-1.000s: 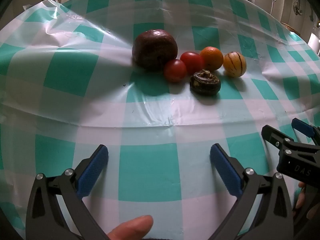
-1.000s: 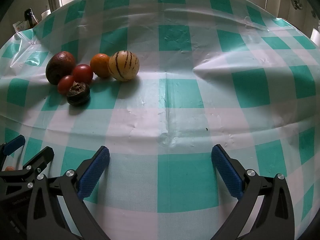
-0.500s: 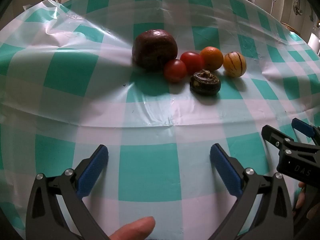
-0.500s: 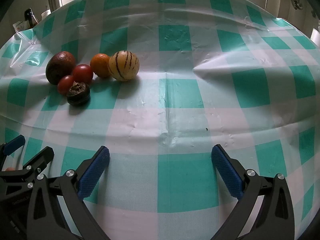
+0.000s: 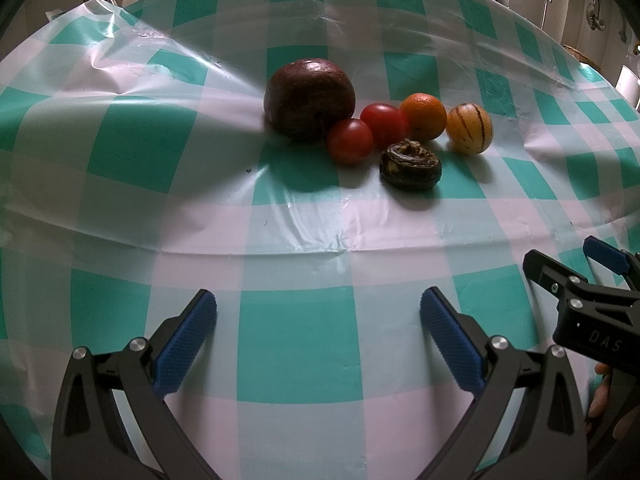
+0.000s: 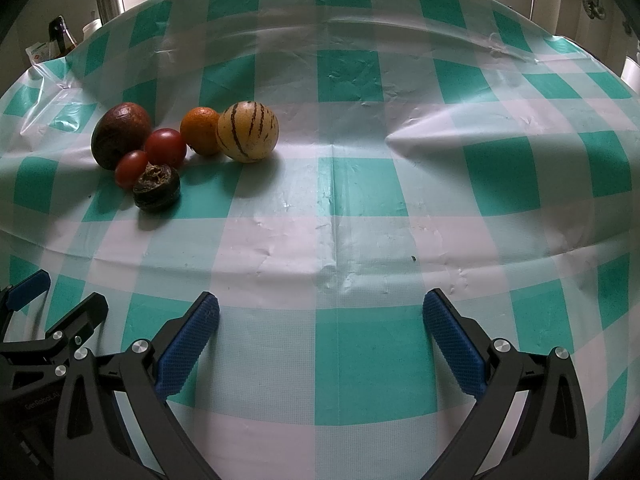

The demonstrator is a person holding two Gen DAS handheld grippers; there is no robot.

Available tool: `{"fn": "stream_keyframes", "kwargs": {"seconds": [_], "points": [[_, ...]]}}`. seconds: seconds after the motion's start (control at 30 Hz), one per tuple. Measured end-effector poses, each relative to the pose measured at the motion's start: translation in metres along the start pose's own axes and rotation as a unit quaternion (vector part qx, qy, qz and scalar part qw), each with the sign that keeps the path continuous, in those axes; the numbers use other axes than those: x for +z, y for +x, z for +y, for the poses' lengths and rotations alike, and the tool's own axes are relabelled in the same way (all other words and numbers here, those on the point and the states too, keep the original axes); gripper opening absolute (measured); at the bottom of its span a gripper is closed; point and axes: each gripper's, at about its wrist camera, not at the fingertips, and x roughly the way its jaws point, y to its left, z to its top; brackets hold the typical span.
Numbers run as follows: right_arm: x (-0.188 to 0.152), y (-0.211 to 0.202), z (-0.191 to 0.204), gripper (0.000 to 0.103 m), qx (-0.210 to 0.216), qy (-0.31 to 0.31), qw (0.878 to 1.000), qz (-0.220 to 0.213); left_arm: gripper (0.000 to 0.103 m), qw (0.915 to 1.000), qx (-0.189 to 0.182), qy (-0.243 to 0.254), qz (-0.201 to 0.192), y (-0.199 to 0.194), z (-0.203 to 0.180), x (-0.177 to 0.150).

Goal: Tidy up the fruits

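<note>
Nothing has moved since a second ago except a fingertip gone from the left view's bottom edge. Left gripper (image 5: 318, 312) and right gripper (image 6: 320, 316) both gape wide, empty, low over the checked cloth (image 6: 360, 200). Fruits (image 5: 384, 136) sit clustered ahead, well apart from both.

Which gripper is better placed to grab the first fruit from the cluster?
Probably left. The left gripper is open with the fruit cluster nearly straight ahead, the red tomato closest to its axis. From the right gripper, also open, the cluster sits far off to the left.
</note>
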Motion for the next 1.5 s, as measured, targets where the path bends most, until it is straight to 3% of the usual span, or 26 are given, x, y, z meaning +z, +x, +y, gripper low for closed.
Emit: {"fn": "stream_keyframes", "kwargs": {"seconds": [1.5], "points": [[0.0032,0.002,0.0009,0.099,0.0,-0.002,1.0,0.0,0.102,0.9999,-0.01,0.012,0.001,-0.0031,0.0032,-0.0034]]}}
